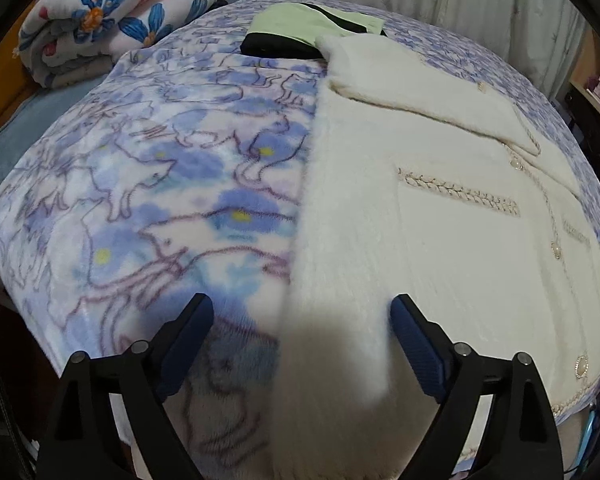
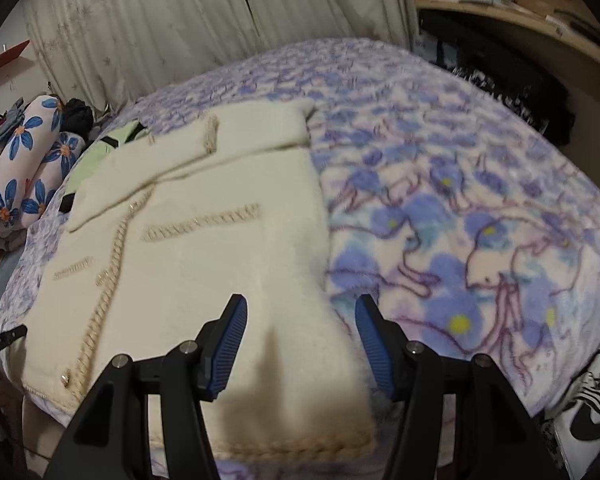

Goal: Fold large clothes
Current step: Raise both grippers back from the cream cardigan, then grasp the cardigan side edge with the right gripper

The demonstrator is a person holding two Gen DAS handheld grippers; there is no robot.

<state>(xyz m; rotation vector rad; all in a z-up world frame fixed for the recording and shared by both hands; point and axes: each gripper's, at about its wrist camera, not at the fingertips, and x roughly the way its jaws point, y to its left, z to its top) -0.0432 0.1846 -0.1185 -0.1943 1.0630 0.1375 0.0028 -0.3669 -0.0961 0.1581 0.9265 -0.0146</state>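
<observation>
Both claws over unlabelled cardigan

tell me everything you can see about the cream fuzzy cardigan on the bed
The cream cardigan looks like thick, fluffy plush knit. It lies flat, front up, on the blue cat-print blanket, both sleeves folded across its chest. Braided trim edges the front opening, hem and pocket slits, and pearly round buttons run down the front. Its collar end overlaps a green and black garment. The open left gripper and right gripper straddle its side edges near the hem.
</observation>
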